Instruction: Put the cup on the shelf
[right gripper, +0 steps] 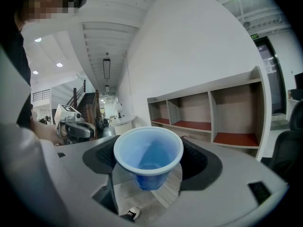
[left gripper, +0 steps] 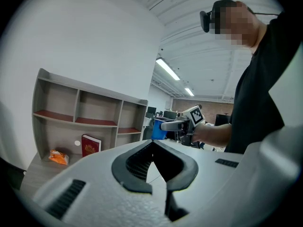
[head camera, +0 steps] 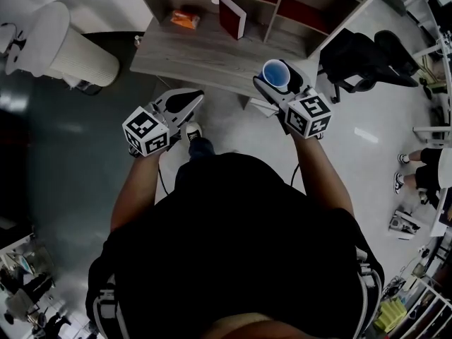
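Note:
A blue plastic cup [head camera: 274, 73] stands upright between the jaws of my right gripper [head camera: 277, 83], which is shut on it. It is held in the air over the near right edge of the grey desk [head camera: 205, 51]. In the right gripper view the cup [right gripper: 148, 150] is empty and fills the gap of the gripper [right gripper: 149, 174]. The wooden shelf [head camera: 279, 9] with red-floored compartments stands on the far side of the desk, apart from the cup. My left gripper [head camera: 189, 101] hangs at the left, shut on nothing, and its jaw tips [left gripper: 152, 143] meet. From there I see the cup [left gripper: 158, 128].
On the desk by the shelf [left gripper: 77, 109] stand a red book [head camera: 232, 16] and an orange packet [head camera: 185, 20]. A white ribbed cylinder [head camera: 70, 51] lies left of the desk. A black office chair [head camera: 367, 55] is at the right. A person's legs [head camera: 424, 168] show at far right.

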